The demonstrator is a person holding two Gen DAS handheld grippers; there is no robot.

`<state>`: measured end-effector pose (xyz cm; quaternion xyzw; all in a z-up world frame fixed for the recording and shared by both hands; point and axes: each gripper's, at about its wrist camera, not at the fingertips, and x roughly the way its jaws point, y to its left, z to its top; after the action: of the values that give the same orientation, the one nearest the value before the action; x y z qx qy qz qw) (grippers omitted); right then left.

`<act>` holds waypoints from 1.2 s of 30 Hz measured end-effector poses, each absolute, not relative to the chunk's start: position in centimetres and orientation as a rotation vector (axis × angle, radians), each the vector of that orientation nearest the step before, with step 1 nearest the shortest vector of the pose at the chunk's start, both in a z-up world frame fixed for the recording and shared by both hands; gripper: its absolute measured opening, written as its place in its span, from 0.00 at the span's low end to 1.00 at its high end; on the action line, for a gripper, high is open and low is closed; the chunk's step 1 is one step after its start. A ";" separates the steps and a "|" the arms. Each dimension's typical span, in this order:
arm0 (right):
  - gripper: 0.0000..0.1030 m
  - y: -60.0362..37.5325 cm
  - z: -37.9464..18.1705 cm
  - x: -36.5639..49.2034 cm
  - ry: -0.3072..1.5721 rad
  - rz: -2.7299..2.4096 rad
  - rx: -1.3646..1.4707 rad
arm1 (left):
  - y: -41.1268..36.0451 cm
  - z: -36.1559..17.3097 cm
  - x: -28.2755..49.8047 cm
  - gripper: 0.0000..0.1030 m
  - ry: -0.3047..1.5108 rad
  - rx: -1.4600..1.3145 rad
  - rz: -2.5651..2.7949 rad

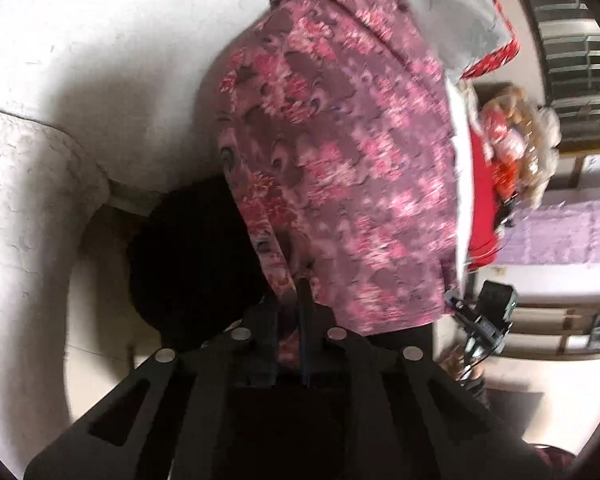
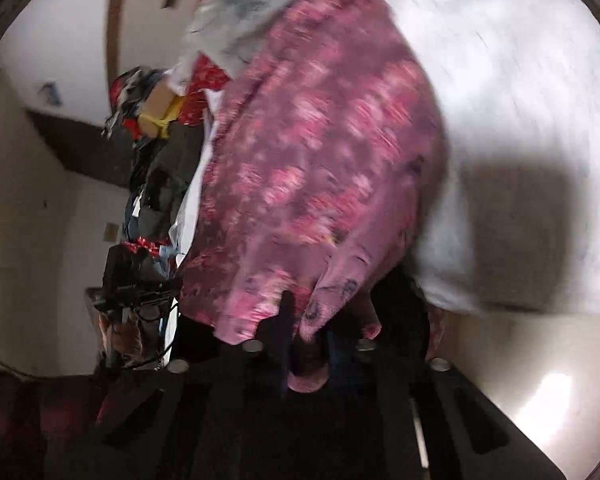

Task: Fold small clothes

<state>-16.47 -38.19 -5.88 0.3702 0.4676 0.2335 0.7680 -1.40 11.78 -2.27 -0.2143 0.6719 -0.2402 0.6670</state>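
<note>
A pink and mauve flower-print garment [image 1: 340, 168] hangs spread between both grippers over a white surface [image 1: 100, 60]. My left gripper [image 1: 294, 300] is shut on its lower edge, with cloth pinched between the dark fingers. In the right wrist view the same garment [image 2: 320, 168] fills the middle, blurred by motion. My right gripper [image 2: 312, 332] is shut on its lower corner, and a fold of cloth hangs down between the fingers. The right gripper also shows in the left wrist view [image 1: 486, 320], at the garment's far corner. The left gripper shows in the right wrist view [image 2: 136, 280].
A grey patterned cloth [image 1: 452, 4] lies beyond the garment. A heap of mixed clothes [image 2: 156, 128] with red and yellow pieces sits at the side. A purple bedspread [image 1: 560, 236] and wooden furniture stand to the right in the left wrist view.
</note>
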 end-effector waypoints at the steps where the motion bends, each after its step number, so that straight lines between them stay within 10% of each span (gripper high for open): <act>1: 0.07 -38.2 -4.9 -16.2 0.984 0.511 0.796 | 11.9 -1.9 -1.2 0.05 1.499 -0.521 -0.555; 19: 0.05 -40.9 3.0 -5.6 0.683 0.475 0.829 | 9.9 2.9 9.3 0.04 1.252 -0.753 -0.616; 36: 0.05 -47.7 -0.7 14.0 0.601 0.255 1.064 | 7.4 1.3 30.7 0.05 1.119 -0.896 -0.465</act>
<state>13.99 -47.68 -0.66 0.4982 0.2815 0.1194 0.8113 30.71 7.42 1.26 -0.4066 0.5082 -0.2113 0.7292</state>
